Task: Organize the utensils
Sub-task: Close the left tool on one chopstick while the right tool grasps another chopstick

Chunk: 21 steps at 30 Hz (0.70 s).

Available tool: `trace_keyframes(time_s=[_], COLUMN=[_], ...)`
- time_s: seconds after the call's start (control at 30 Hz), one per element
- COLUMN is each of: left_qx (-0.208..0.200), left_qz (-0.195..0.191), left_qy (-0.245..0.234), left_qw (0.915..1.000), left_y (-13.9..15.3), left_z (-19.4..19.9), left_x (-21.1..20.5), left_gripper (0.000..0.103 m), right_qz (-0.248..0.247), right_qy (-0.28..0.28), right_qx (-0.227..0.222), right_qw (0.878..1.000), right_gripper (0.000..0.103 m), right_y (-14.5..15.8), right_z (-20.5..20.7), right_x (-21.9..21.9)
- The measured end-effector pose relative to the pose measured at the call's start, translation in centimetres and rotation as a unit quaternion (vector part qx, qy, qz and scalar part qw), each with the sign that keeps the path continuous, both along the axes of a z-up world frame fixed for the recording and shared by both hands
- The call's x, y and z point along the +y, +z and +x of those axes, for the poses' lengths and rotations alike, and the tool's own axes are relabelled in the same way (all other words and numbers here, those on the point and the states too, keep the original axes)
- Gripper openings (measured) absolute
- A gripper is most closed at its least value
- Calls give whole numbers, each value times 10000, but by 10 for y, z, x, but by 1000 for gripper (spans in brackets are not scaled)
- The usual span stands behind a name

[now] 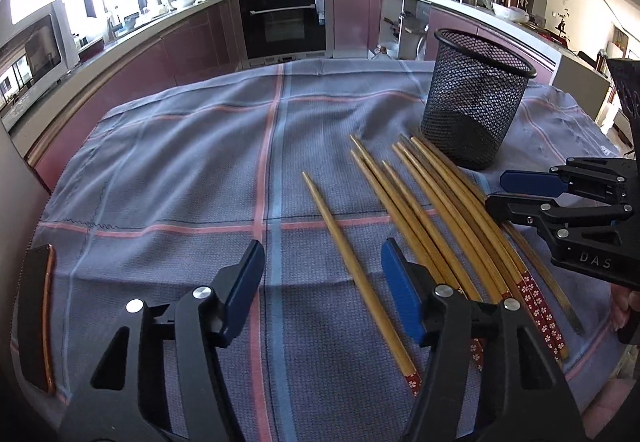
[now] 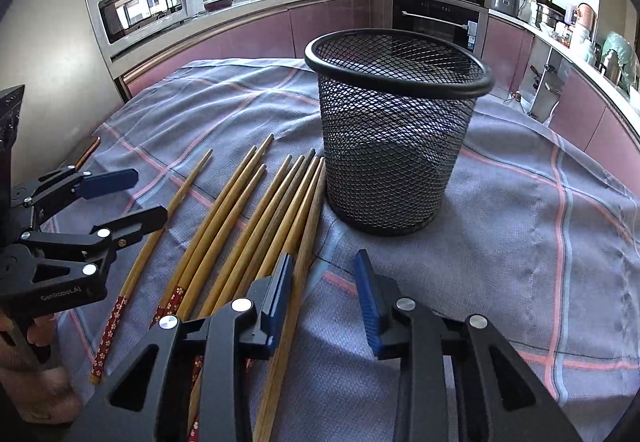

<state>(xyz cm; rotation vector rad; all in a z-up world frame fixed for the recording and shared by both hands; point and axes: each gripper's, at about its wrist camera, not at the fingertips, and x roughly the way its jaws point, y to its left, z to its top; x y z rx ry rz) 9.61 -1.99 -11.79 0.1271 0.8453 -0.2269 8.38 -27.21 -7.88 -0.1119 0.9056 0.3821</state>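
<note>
Several wooden chopsticks with red flowered ends lie side by side on the blue checked cloth; one chopstick lies apart to their left. A black mesh cup stands upright and empty behind them. My left gripper is open and empty, low over the cloth beside the single chopstick. My right gripper is open and empty, its left finger over the rightmost chopsticks, in front of the mesh cup. Each gripper shows in the other's view: the right, the left.
The cloth covers a table in a kitchen with purple cabinets and an oven beyond. A dark phone-like slab lies at the cloth's left edge. A microwave stands on the counter.
</note>
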Motion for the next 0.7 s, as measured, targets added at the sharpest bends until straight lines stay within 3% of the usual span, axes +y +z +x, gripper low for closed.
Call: trace_keyframes(time_s=[0.27, 0.47, 0.53, 0.7], left_qx=[273, 318, 248, 266], left_qz=[36, -26, 80, -68], left_qy=[-159, -168, 28, 221], left_qw=[9995, 9993, 9997, 9994], left_y=[-12, -12, -10, -8], left_z=[17, 24, 22, 23], left_x=[-8, -15, -14, -8], left_gripper=[47, 28, 13, 10], right_qz=[-130, -136, -94, 112], right_qy=[39, 132, 145, 82], right_qx=[85, 117, 118, 78], right_qw=[9999, 9998, 9998, 9999], right_gripper=[25, 11, 8, 5], right_y=[-5, -5, -5, -1], right_z=[16, 23, 23, 17], right_x=[12, 18, 17, 9])
